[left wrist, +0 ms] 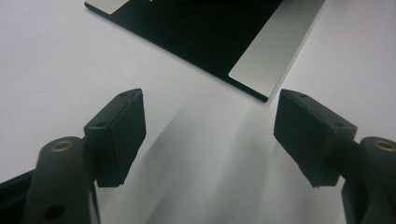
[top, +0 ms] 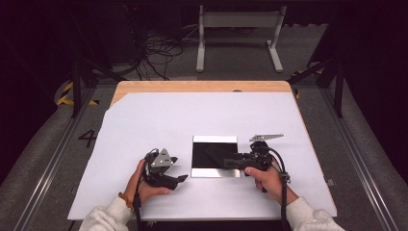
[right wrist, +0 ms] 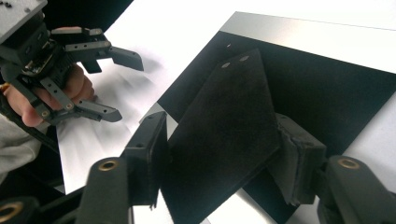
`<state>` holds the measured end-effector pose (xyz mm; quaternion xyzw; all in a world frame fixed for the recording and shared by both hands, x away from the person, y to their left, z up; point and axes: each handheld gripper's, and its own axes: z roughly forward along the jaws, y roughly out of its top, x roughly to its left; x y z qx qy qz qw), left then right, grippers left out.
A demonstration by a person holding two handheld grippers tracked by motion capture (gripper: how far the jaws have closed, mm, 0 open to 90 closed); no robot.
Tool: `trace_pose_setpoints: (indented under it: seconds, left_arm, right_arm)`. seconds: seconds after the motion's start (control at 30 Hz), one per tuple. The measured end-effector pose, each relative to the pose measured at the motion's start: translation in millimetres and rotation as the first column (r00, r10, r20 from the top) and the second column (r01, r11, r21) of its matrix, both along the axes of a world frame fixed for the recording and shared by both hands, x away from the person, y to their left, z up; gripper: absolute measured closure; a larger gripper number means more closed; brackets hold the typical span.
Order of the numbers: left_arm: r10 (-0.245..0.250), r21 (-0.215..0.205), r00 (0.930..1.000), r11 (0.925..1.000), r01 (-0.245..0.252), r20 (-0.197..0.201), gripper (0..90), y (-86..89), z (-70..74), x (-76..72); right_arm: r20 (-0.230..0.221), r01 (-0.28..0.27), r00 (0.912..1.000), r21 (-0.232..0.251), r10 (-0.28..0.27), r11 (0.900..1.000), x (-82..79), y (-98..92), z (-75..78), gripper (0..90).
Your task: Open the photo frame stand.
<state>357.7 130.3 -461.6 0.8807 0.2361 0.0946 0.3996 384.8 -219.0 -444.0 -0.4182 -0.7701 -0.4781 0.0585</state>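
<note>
A black three-cornered piece (right wrist: 224,140) is clamped between the pads of the right tongs (right wrist: 219,161), its narrow end pointing away from them and showing two small holes. In the high view these tongs (top: 230,162) are seen gripped in the right hand (top: 267,179), reaching in over the near right part of a black square plate (top: 211,155). The held piece is carried tilted just above that plate (right wrist: 327,88), whose two opposite edges are finished in bright silver strips.

The left tongs (left wrist: 208,135) are held with their jaws spread and nothing between the pads; only the white sheet (left wrist: 60,65) is seen between them. Just beyond their tips, a corner of the plate (left wrist: 205,37) is found, close to the right-hand pad but not touched. In the high view the left tongs (top: 180,179) are seen just beside the plate's near left corner, gripped in the left hand (top: 144,188).

Farther off, the white sheet (top: 159,120) is laid over a wooden table (top: 192,86).
</note>
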Motion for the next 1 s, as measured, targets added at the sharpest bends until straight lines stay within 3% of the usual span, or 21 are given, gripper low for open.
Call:
trace_pose_setpoints:
  seconds: [0.3, 0.53, 0.73, 0.83, 1.0]
  left_arm:
    - [-0.006, 0.004, 1.0, 1.0, 0.006, -0.003, 25.6, -3.3, -0.4, 1.1]
    - [-0.013, -0.066, 0.9967, 0.9978, 0.008, -0.08, 23.7, -9.9, 0.2, 7.4]
    - [-0.025, -0.061, 0.9935, 0.9979, 0.018, -0.111, 20.8, -19.5, -2.1, 13.9]
    - [-0.024, -0.077, 0.9879, 0.997, 0.012, -0.154, 18.8, -22.0, -3.7, 17.8]
    - [-0.03, -0.076, 0.985, 0.9969, 0.018, -0.17, 18.7, -25.2, -4.5, 24.7]
  right_arm:
    - [-0.019, 0.002, 0.9998, 0.01, -0.002, 1.0, 2.0, -1.2, -4.1, 47.0]
    - [-0.027, 0.001, 0.9996, 0.016, -0.001, 1.0, 2.9, -3.6, -6.5, 51.4]
    - [-0.007, -0.009, 0.9999, 0.014, 0.009, 1.0, 1.6, -3.6, -5.7, 52.9]
    - [0.009, -0.016, 0.9998, 0.01, 0.016, 1.0, 0.1, -3.3, -4.3, 53.7]
    - [0.034, -0.025, 0.9991, 0.003, 0.025, 1.0, -2.3, -2.8, -3.1, 54.0]
